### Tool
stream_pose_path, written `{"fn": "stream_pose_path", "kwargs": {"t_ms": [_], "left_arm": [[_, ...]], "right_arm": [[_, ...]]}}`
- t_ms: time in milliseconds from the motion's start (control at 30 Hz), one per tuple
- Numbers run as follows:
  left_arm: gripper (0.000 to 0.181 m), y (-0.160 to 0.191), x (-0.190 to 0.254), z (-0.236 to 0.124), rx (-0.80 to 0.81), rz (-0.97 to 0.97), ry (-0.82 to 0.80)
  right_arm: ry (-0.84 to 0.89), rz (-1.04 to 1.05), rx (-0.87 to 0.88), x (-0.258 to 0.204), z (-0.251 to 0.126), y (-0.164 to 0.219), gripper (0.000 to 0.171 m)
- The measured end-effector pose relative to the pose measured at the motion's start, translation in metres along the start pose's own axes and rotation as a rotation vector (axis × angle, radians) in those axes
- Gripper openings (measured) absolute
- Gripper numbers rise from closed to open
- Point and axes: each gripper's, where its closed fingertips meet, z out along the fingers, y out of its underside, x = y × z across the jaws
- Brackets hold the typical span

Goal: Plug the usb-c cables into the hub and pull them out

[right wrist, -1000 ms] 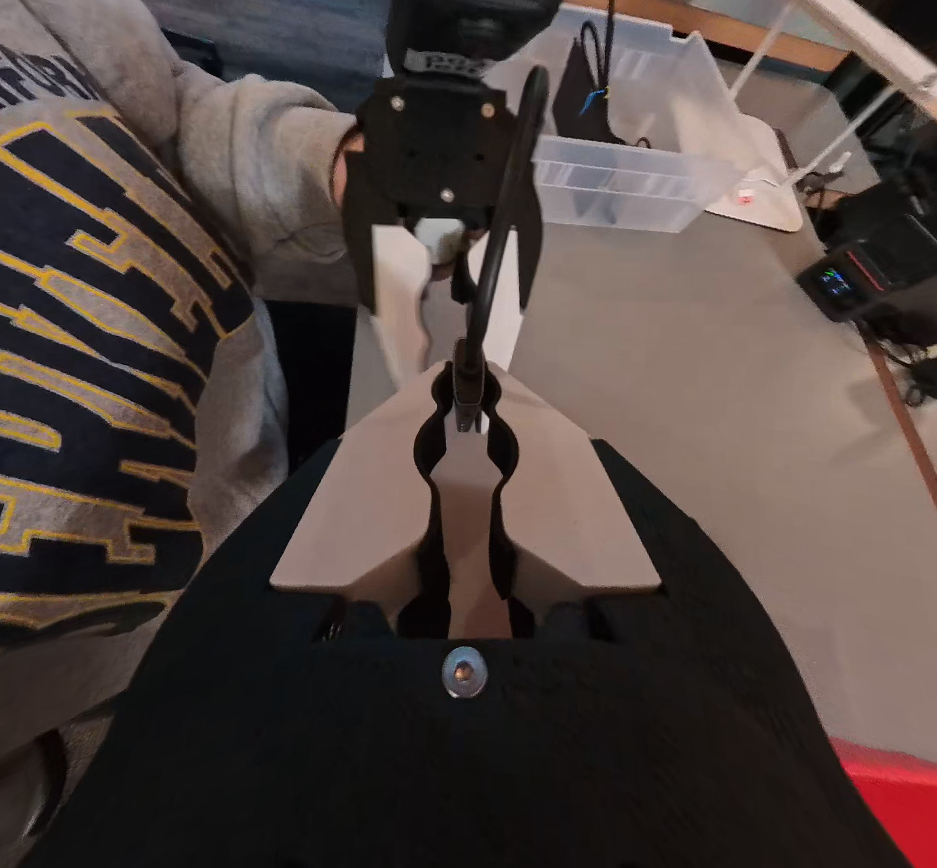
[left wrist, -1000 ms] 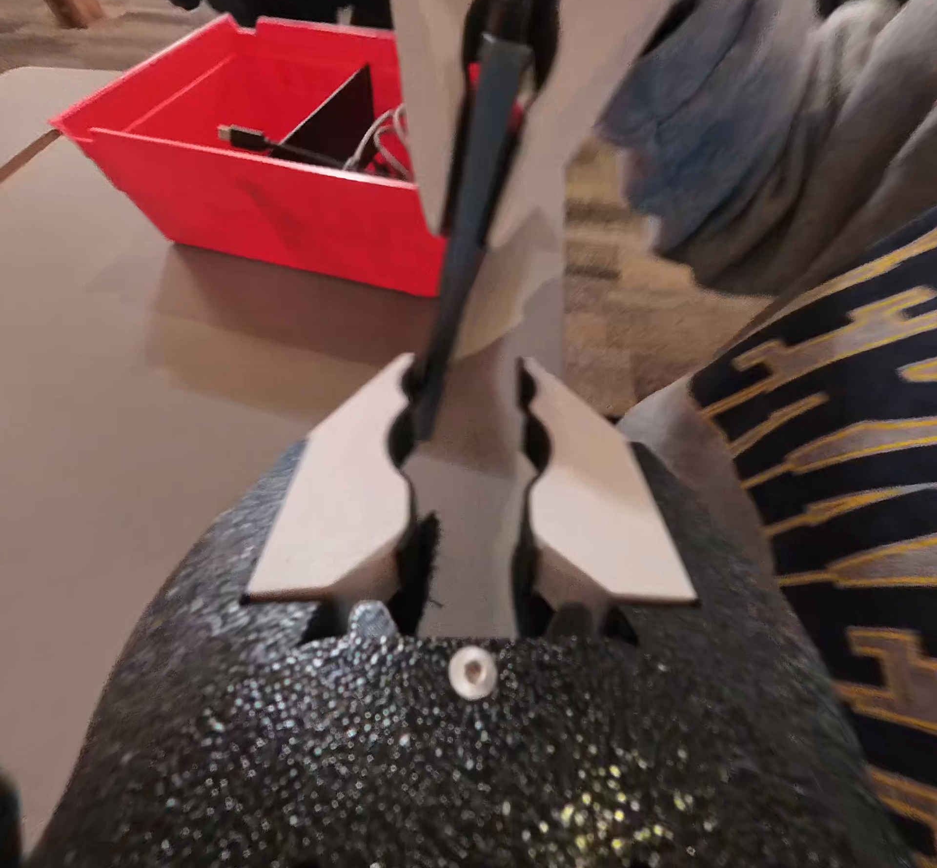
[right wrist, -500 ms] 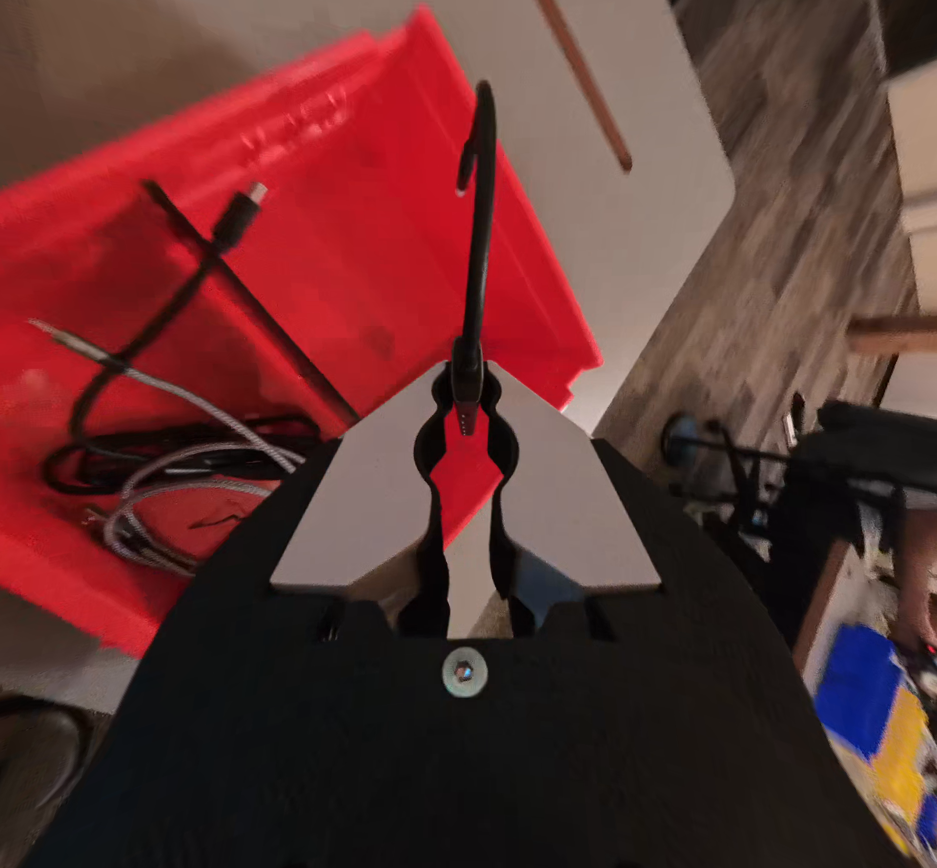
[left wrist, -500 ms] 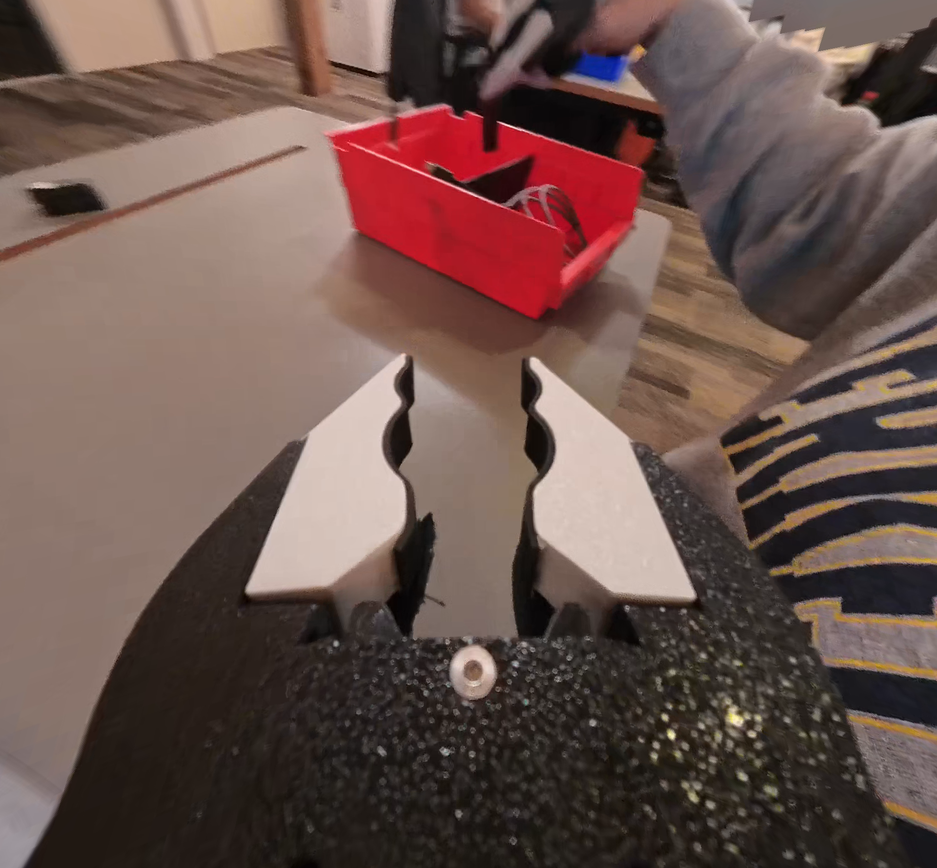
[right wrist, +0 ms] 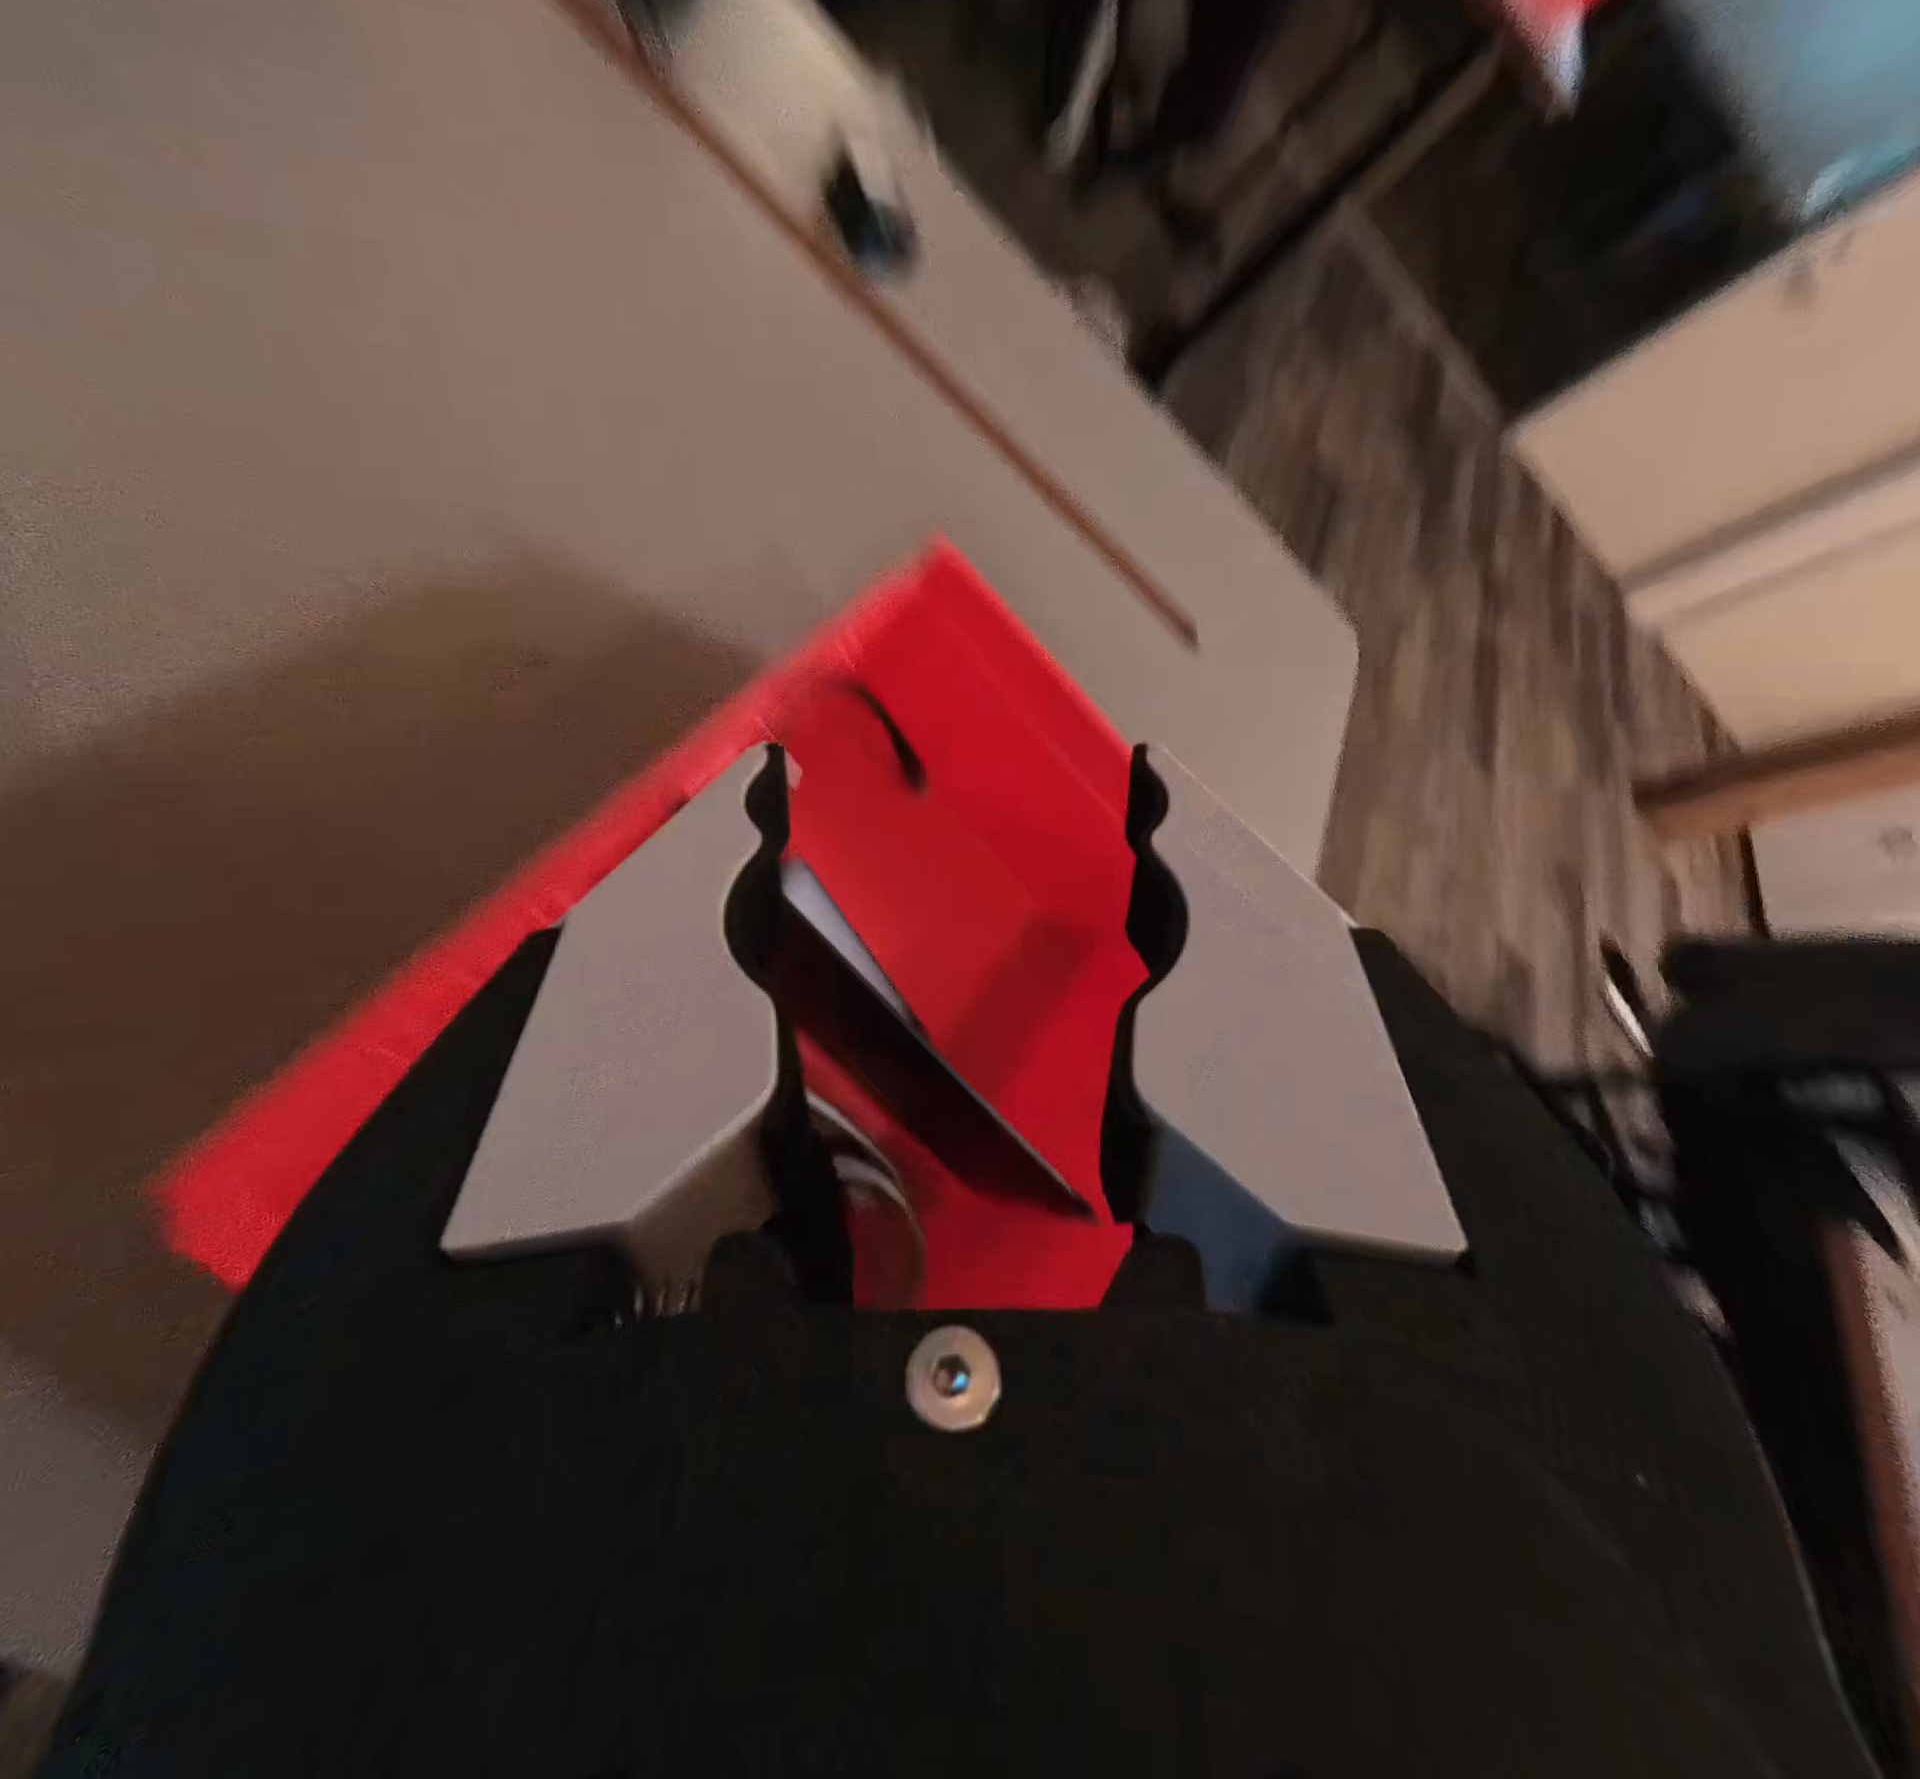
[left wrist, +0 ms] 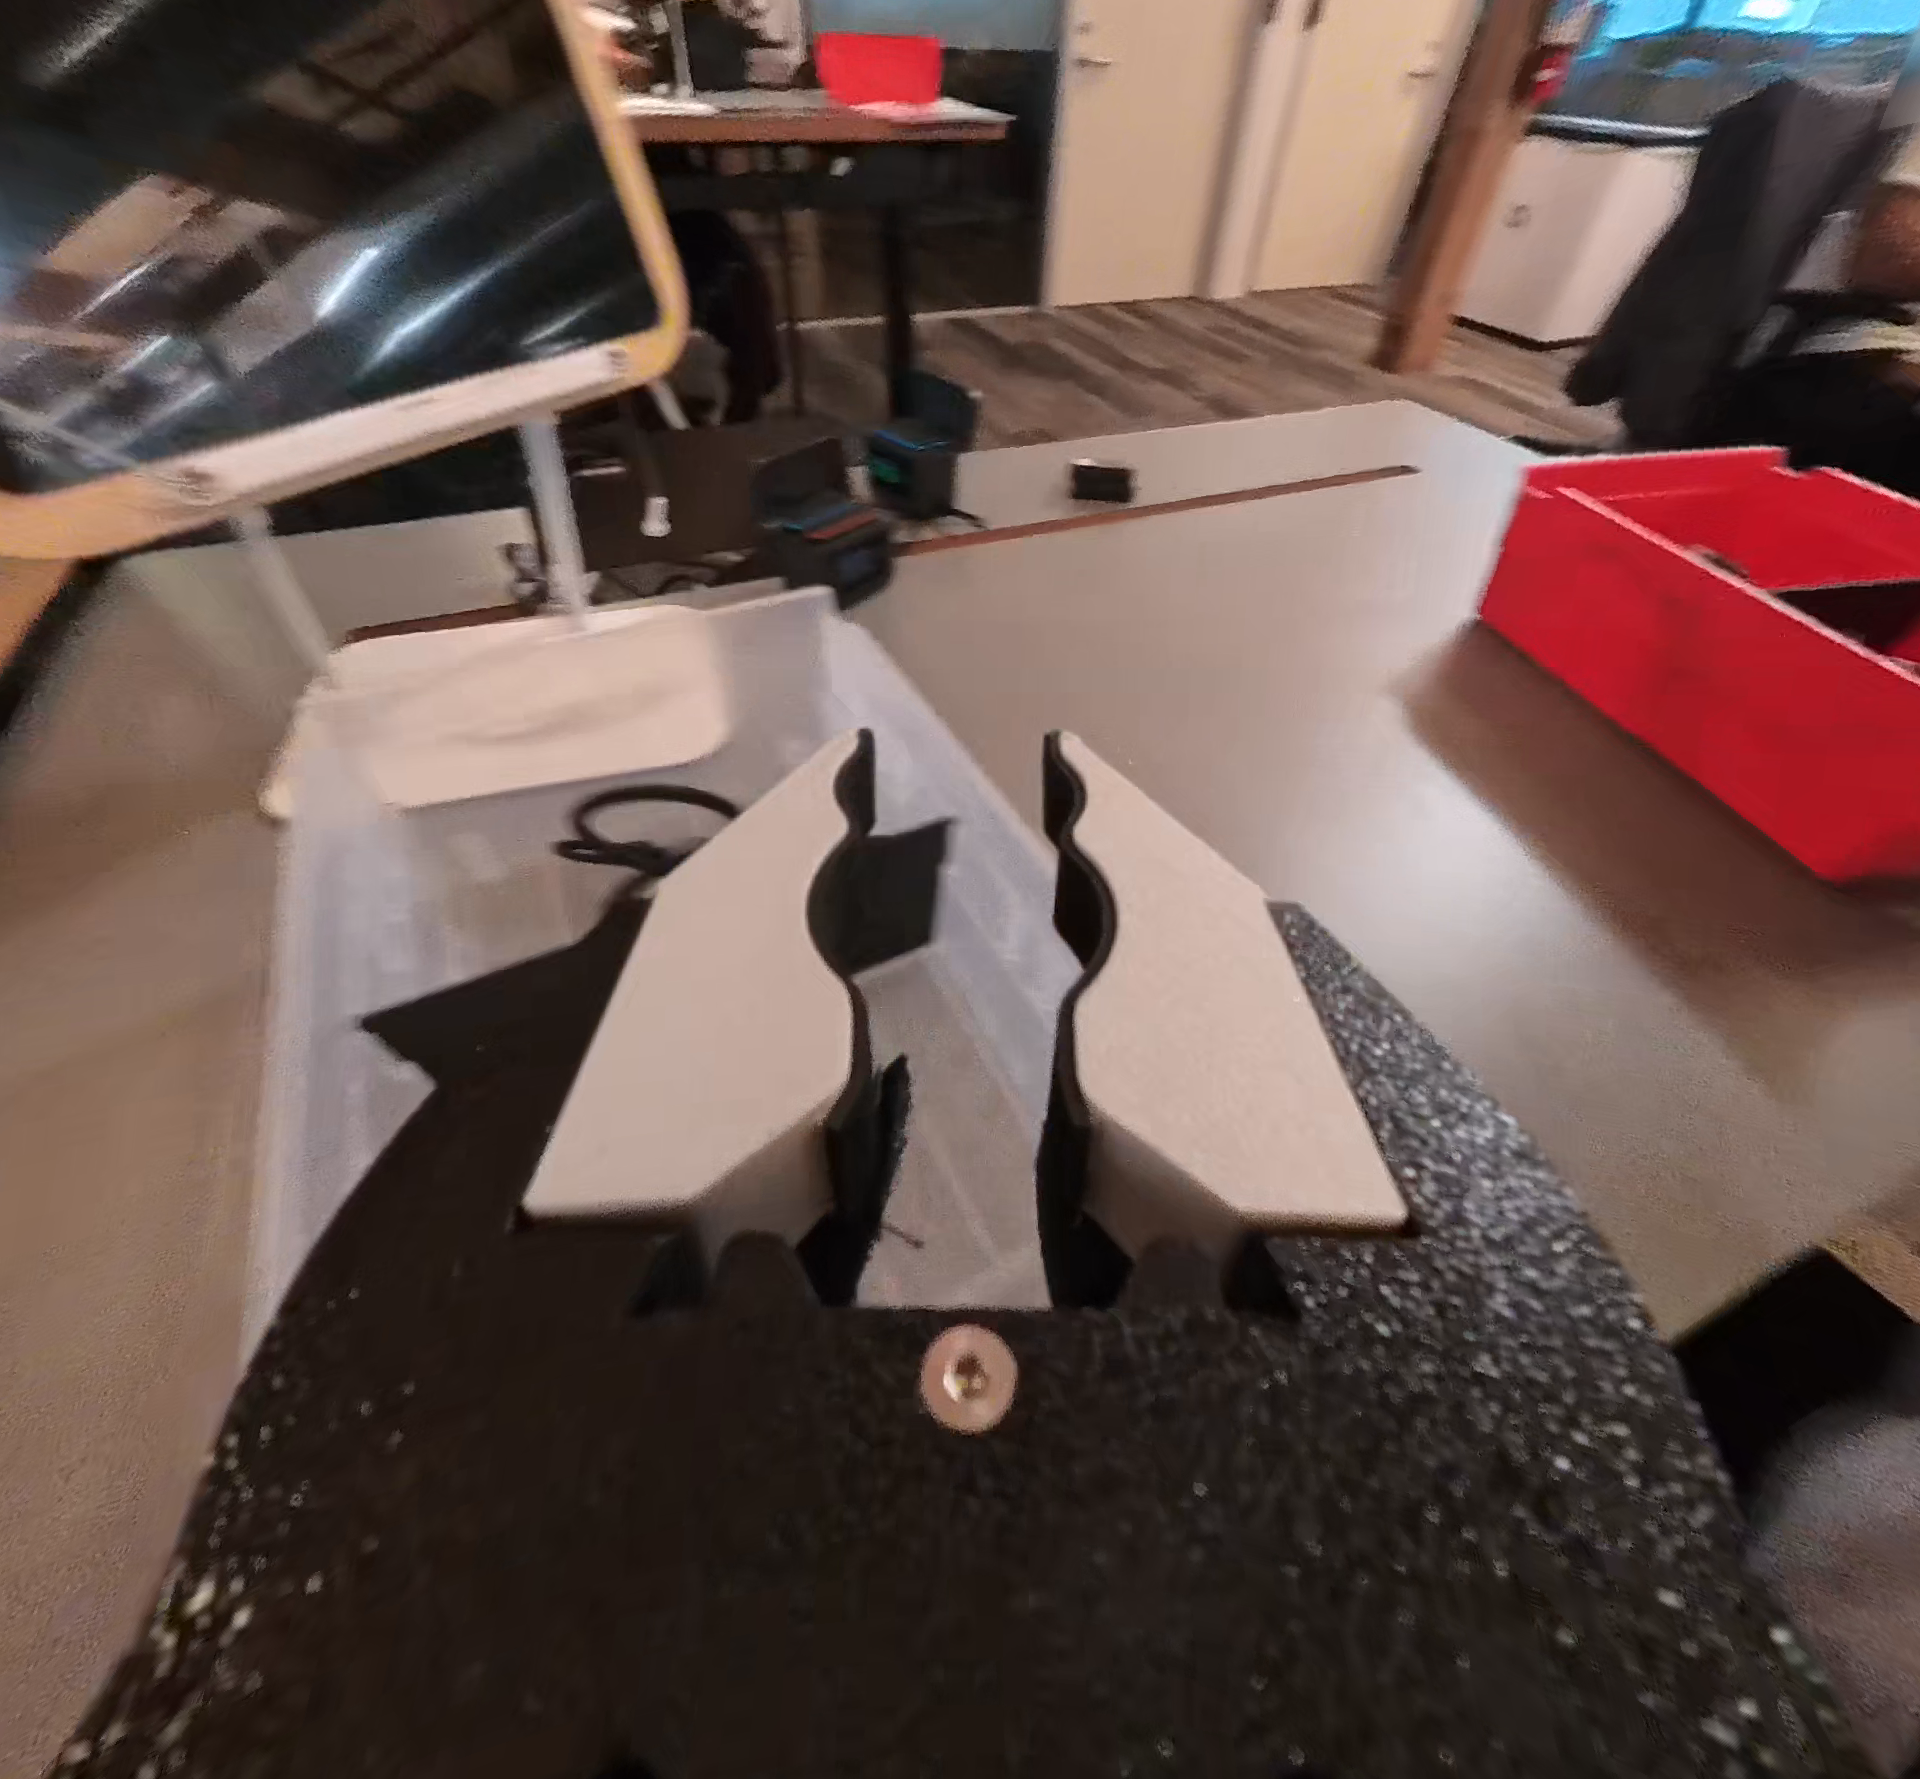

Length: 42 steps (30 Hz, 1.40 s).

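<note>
Hovering over one clear plastic bin [left wrist: 312, 898], the left gripper [left wrist: 956, 773] is holding its two grey fingers [left wrist: 727, 981] spread apart, released, with nothing between them. One black cable [left wrist: 634, 825] is lying coiled inside that bin, at about eleven o'clock from the fingertips, and one black divider is standing across the bin beneath the fingers. One tablet [left wrist: 312, 171] on a white stand is leaning in at ten o'clock, its flat base touching the bin's far end. One red bin [left wrist: 1704, 690] is sitting on the grey table [left wrist: 1299, 846] at two o'clock, well apart from the clear one. In the right wrist view, the right gripper [right wrist: 956, 773] is hanging above that red bin [right wrist: 987, 856], its jaws wide and empty too. One short black cable [right wrist: 883, 721] is showing against the red floor at twelve o'clock, blurred, and one dark divider [right wrist: 904, 1043] is slanting between the fingers; pale cable loops are peeking out low, too smeared to count. I cannot tell where the hub is.
</note>
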Motion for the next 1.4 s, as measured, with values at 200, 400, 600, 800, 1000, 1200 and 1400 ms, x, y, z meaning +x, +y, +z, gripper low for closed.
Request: {"fn": "stream_pose_path", "kwargs": {"t_ms": [200, 400, 600, 800, 1000, 1200, 1400], "left_arm": [[0.061, 0.005, -0.073, 0.064, -0.315, -0.078, 0.021], [0.066, 0.074, -0.101, 0.116, -0.890, -0.243, -0.014], [0.047, 0.125, -0.109, 0.145, -1.167, -0.356, -0.037], [0.058, 0.162, -0.101, 0.132, -1.430, -0.461, -0.048], [0.031, 0.151, -0.105, 0.123, -1.446, -0.372, -0.004], [0.022, 0.091, -0.114, 0.115, -1.259, -0.177, -0.002], [0.016, -0.012, -0.103, 0.110, -0.878, 0.041, -0.044]], "right_arm": [[-0.280, -0.008, 0.485, -0.144, -0.013, -0.105, 0.060], [-0.329, 0.009, 0.658, -0.228, 0.062, -0.126, 0.053], [-0.335, 0.076, 0.691, -0.249, 0.094, -0.110, 0.047], [-0.330, 0.038, 0.688, -0.254, 0.097, -0.103, 0.045], [-0.339, 0.035, 0.676, -0.254, 0.100, -0.100, 0.042], [-0.339, 0.047, 0.684, -0.252, 0.098, -0.102, 0.042], [-0.360, 0.036, 0.691, -0.256, 0.095, -0.104, 0.041]]}}
